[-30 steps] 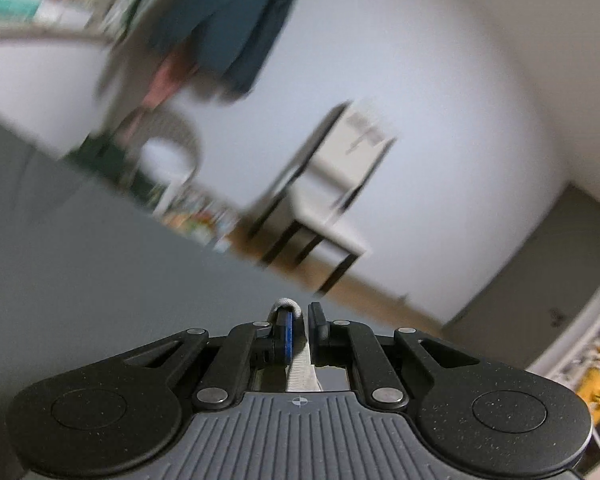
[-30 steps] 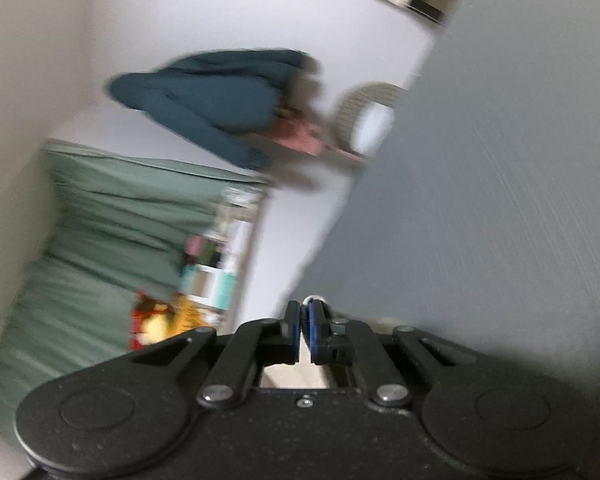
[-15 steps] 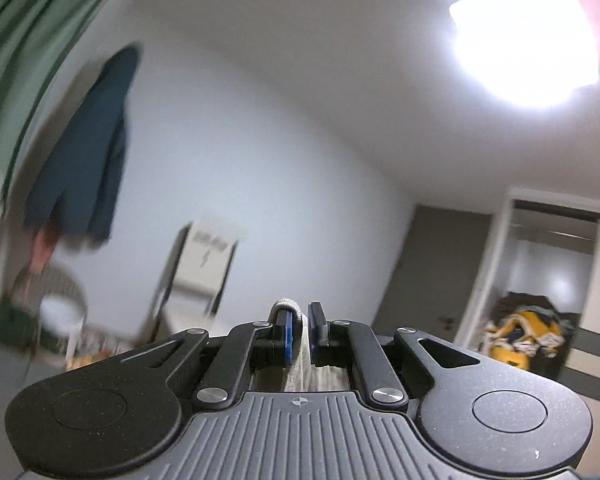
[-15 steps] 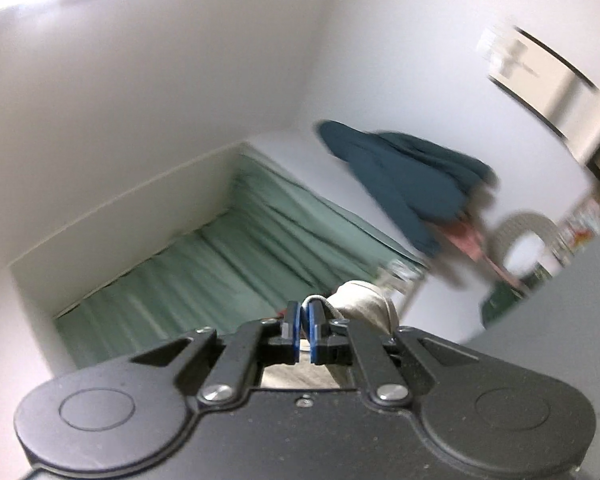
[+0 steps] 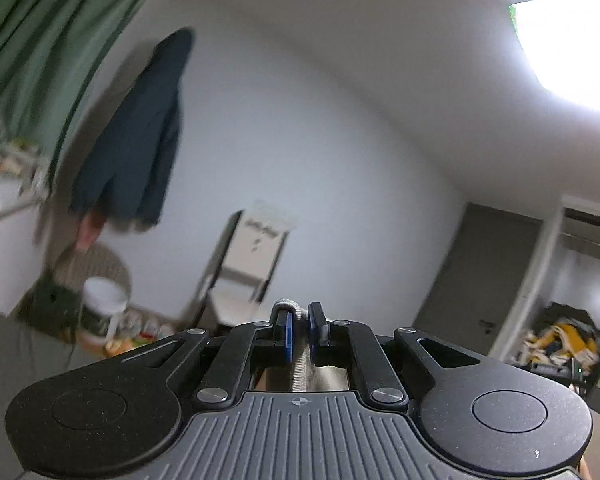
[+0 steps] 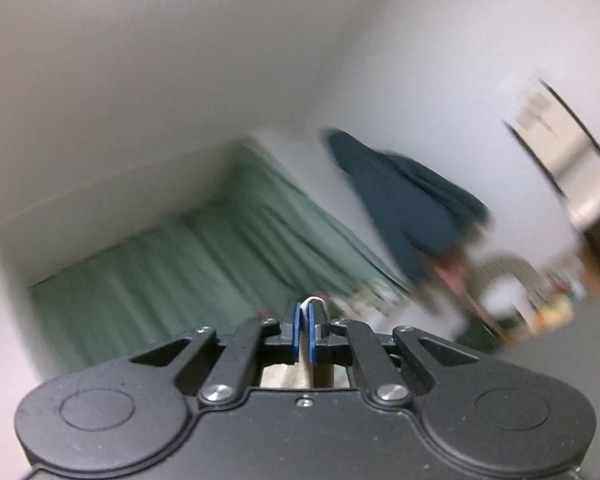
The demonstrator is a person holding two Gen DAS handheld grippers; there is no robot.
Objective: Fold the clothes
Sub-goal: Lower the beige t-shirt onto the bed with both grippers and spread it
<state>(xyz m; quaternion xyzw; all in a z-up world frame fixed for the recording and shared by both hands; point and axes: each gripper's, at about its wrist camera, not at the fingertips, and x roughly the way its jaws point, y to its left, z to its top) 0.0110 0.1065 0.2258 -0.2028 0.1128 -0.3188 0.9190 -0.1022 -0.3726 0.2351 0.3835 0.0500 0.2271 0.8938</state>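
Note:
My left gripper (image 5: 300, 318) points level at the room and is shut on the ribbed edge of a beige garment (image 5: 287, 304). That edge curls over the tip of the left finger, and the cloth runs back under the jaws. In the right wrist view, my right gripper (image 6: 305, 316) is shut on a thin beige-white fold of the garment (image 6: 280, 376), which shows below the fingers. The rest of the garment hangs out of sight beneath both grippers. Only a corner of the grey table (image 5: 4, 364) shows at the lower left, and the same grey table (image 6: 560, 364) shows at the lower right.
A dark blue jacket (image 5: 136, 140) hangs on the white wall beside green curtains (image 5: 40, 32). Below it stand a round wicker chair with a white cushion (image 5: 104, 292) and a black-framed chair (image 5: 252, 256). A bright ceiling lamp (image 5: 572, 48) and a doorway with piled clothes (image 5: 560, 340) lie right.
Both grippers have risen from the grey table with the cloth still pinched. The views swung from the tabletop to the wall, curtain and ceiling, and the right gripper rolled.

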